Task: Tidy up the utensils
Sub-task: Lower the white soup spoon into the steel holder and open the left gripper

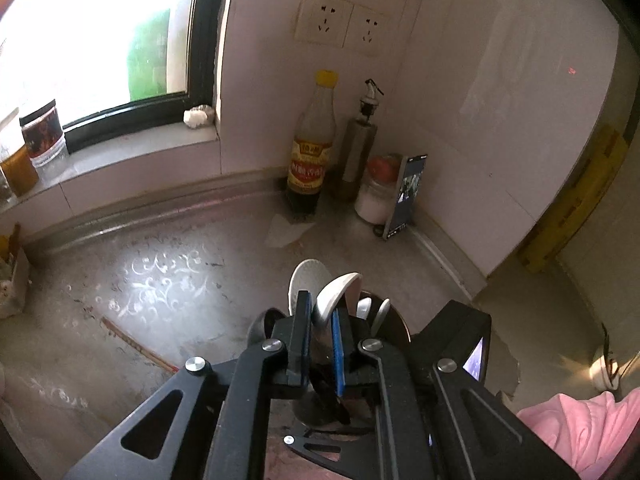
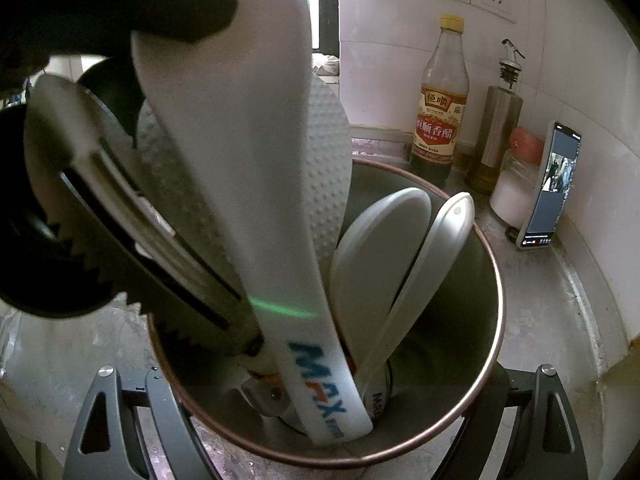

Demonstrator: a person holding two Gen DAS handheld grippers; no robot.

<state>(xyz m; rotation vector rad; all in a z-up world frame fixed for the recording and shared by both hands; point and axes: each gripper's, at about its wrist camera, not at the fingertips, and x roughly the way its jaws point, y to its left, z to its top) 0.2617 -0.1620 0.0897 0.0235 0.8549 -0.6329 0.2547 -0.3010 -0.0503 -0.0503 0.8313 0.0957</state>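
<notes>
L tongs (image 1: 322,322): jaws near-closed, tilted down | R tongs (image 2: 320,432): arms spread wide, tips hidden

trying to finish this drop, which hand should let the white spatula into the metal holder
Left. The left gripper is over the metal holder, pinching the white spatula; the right gripper is clamped around the holder, steadying it.

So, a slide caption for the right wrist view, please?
Steel cup packed with white paddle, two spoons and serrated metal utensil.

Black left gripper (image 1: 322,330) with blue pads, nearly closed on a dark handle, at lower centre above white plastic spoons (image 1: 334,294) in a round metal holder (image 1: 394,322).
</notes>
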